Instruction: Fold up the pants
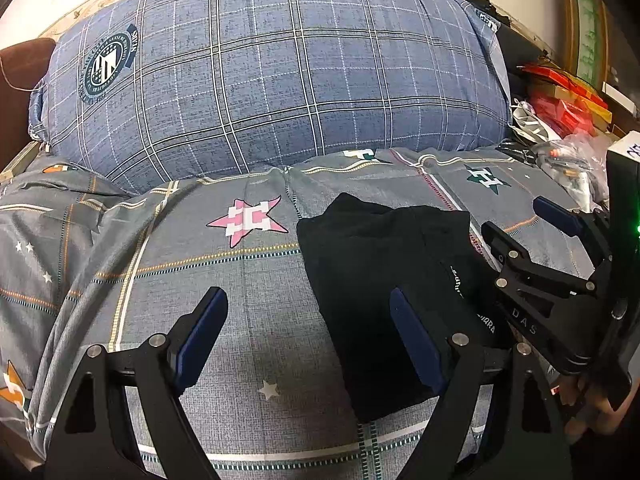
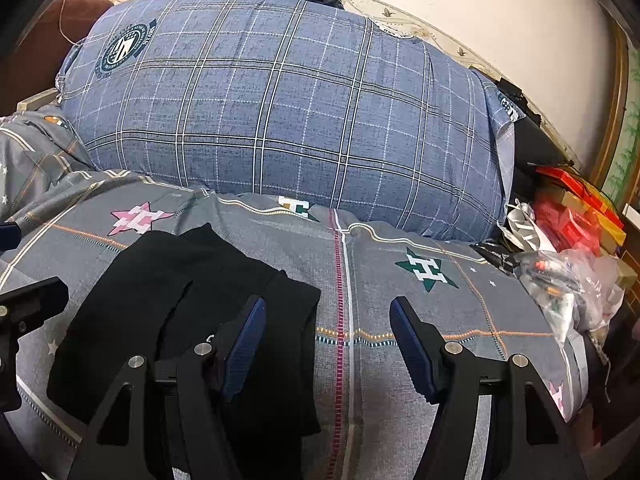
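The black pants (image 1: pixel 372 276) lie folded into a compact stack on the grey patterned bedsheet (image 1: pixel 248 280). My left gripper (image 1: pixel 308 340) hovers open at the stack's left edge, its right finger (image 1: pixel 416 344) over the black cloth and its left finger over bare sheet. My right gripper (image 1: pixel 524 224) shows at the stack's right side in the left wrist view. In the right wrist view the pants (image 2: pixel 160 300) are at lower left. There my right gripper (image 2: pixel 328 344) is open, left finger (image 2: pixel 244 344) above the cloth's right edge. Neither pair of pads presses on anything.
A big blue plaid pillow (image 1: pixel 280 72) fills the back of the bed. Red boxes (image 2: pixel 572 208) and clear plastic bags (image 2: pixel 568 280) crowd the right edge. A brown headboard (image 2: pixel 60 32) stands at far left. Part of the left gripper's frame (image 2: pixel 28 300) shows at the left border.
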Demonstrator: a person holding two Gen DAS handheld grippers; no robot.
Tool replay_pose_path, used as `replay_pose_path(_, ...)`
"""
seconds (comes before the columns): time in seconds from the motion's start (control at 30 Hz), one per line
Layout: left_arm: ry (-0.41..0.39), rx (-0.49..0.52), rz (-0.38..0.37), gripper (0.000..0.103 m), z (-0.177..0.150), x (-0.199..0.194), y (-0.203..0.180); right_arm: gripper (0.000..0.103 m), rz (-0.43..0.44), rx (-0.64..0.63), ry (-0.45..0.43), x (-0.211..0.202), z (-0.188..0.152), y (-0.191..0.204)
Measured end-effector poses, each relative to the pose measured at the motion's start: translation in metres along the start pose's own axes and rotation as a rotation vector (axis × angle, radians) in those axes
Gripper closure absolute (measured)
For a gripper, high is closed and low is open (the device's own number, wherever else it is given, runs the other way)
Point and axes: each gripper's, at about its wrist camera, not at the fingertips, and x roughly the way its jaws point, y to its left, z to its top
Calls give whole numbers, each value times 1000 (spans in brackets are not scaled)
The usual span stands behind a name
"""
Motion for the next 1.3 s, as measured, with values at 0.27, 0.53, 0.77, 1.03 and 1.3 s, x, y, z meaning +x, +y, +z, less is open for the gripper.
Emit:
replay_pose_path(0.27, -10, 2, 5, 19, 2, -2, -2, 37, 3, 47, 27, 6, 0, -9)
replay_pose_path(0.53, -81, 63, 68, 19, 22, -15, -21, 37, -35, 63, 101, 20, -7, -17)
replay_pose_path(0.77, -90, 147, 54, 19, 38, -5, -49, 37, -33, 112, 146, 27, -16, -36)
replay_pose_path(1.03, -81, 207, 33, 19, 52, 14, -79, 37, -43, 106, 151, 25, -27, -51)
replay_pose_path(1.3, -103, 237, 12, 19, 64, 18, -102, 37, -49, 119, 156, 25, -34, -65)
